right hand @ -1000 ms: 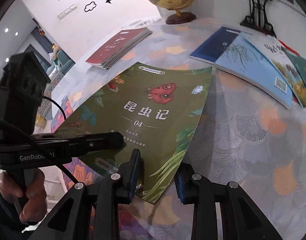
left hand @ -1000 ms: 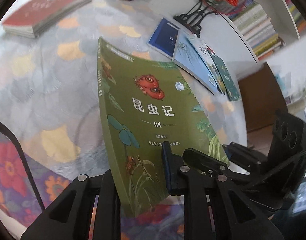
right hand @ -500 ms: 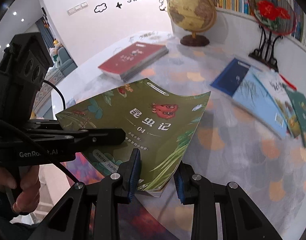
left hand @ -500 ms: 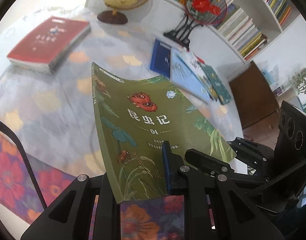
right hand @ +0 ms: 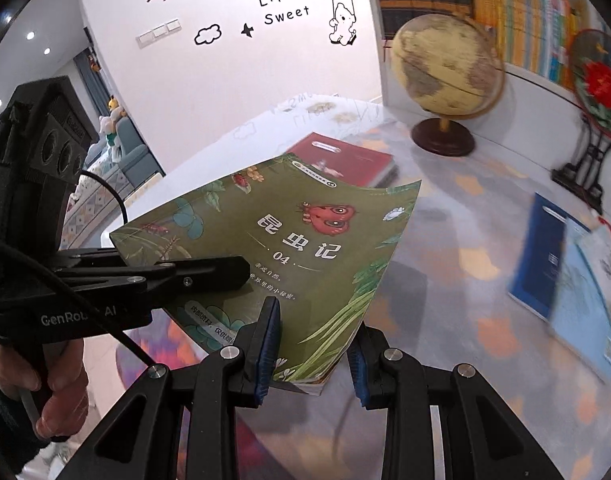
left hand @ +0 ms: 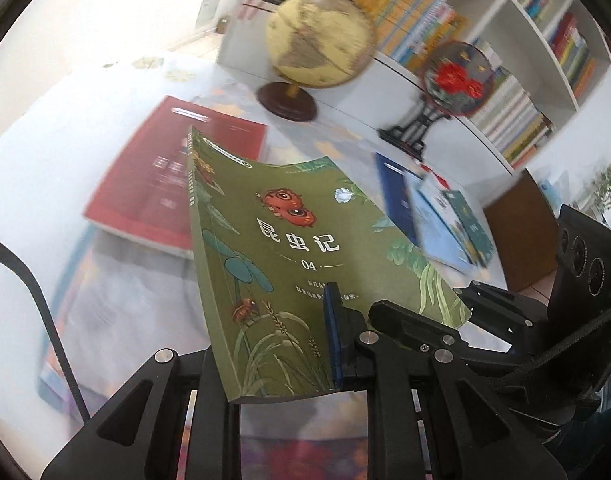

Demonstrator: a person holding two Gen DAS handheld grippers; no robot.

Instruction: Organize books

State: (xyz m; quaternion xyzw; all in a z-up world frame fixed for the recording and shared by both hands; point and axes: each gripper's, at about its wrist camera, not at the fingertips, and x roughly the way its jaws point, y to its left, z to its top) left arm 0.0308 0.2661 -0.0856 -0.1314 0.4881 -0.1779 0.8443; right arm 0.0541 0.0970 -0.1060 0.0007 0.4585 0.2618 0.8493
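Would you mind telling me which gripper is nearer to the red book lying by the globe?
Left, I think. Both the left gripper and right gripper hold the green book in the air; the red book lies beyond its far edge, on the left gripper's side.

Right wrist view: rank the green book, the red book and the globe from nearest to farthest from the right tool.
1. Green book: held between the right tool's fingers, centre.
2. Red book: flat on the table just beyond the green one.
3. Globe: farthest, upper right by the shelves.
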